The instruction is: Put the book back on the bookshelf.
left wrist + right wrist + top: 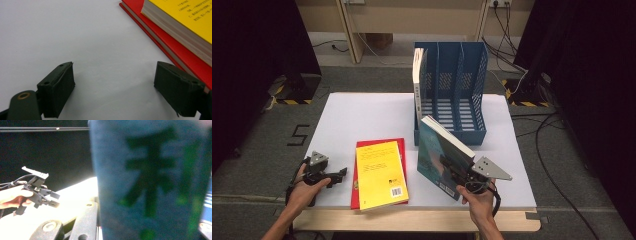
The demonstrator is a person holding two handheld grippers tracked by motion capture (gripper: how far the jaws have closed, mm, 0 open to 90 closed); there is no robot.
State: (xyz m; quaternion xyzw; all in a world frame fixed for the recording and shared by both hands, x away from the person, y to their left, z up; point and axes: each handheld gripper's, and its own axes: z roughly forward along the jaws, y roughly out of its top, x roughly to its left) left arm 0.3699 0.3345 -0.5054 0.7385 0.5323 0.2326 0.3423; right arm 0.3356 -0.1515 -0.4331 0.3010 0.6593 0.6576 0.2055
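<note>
Two grippers: right gripper (460, 172) jaws clamped on teal book (442, 155), tilted. Left gripper (115, 87) jaws wide apart w/ nothing between; yellow book (185, 22) beyond its right-hand jaw.

Even overhead light is falling on the white worktop (362, 115) in the high view, leaving soft shadows and dark curtained edges. The left gripper view is looking bright and fairly sharp. In the right gripper view the teal book (150, 182) is sitting too close and blurring, while the worktop behind is glaring, probably overexposed, against black surroundings.
</note>
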